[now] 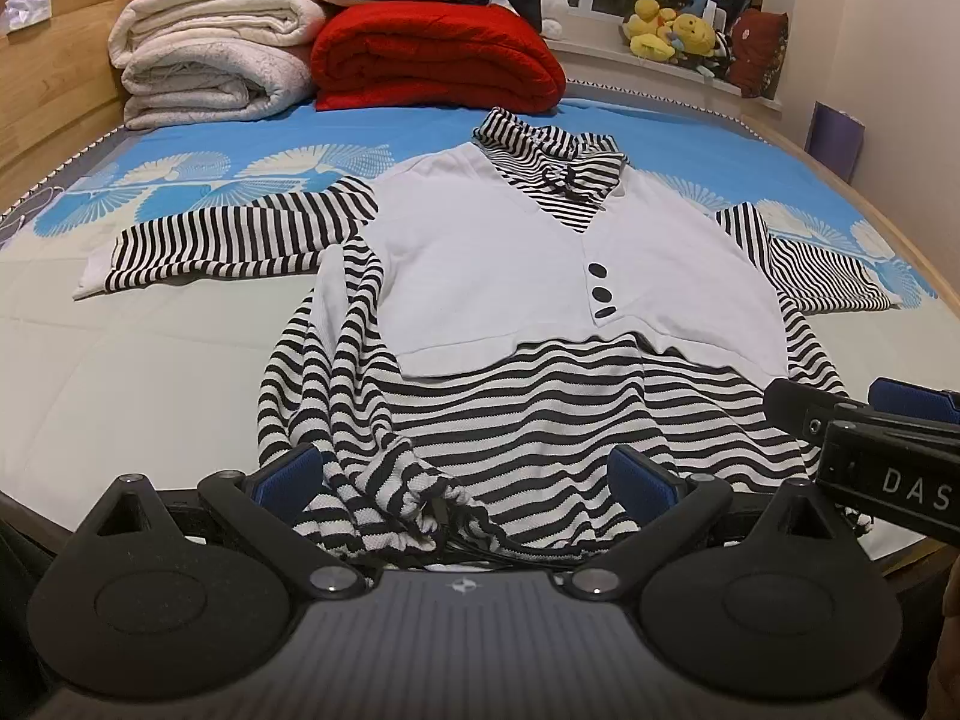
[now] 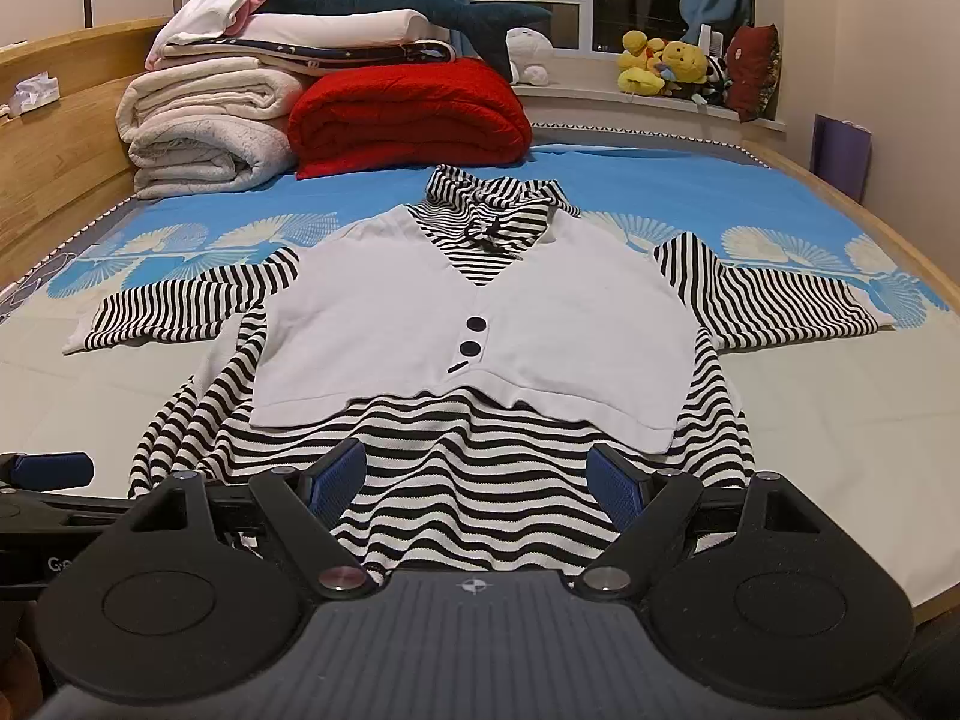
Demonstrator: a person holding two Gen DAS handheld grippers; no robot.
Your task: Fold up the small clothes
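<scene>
Both pairs of jaws stand wide apart with nothing pinched between their blue pads. The left gripper (image 1: pixel 465 477) hangs over the near hem of the striped dress (image 1: pixel 528 420), where the cloth is bunched and rumpled at the left side; its pads sit either side of the fabric without pressing on it. The right gripper (image 2: pixel 480 483) hovers just beside it over the same hem, further right, and its pads also straddle the stripes without closing.

On the right gripper's body, seen at the edge of the left wrist view, white capitals read "DAS", cut off by the frame. On the left gripper's body in the right wrist view, only "G" and part of a second letter can be read. A small round emblem sits on each grey housing; it bears no legible writing.

That dress lies face up in the middle of the bed (image 2: pixel 840 420), sleeves spread to both sides, with a white vest panel (image 2: pixel 420 324) carrying dark buttons (image 2: pixel 471 348) and a striped collar at the far end. Beyond it, on the blue patterned sheet, rest a folded red blanket (image 2: pixel 408 114) and a stack of white bedding (image 2: pixel 204 120). Plush toys (image 2: pixel 660 66) line the windowsill.
</scene>
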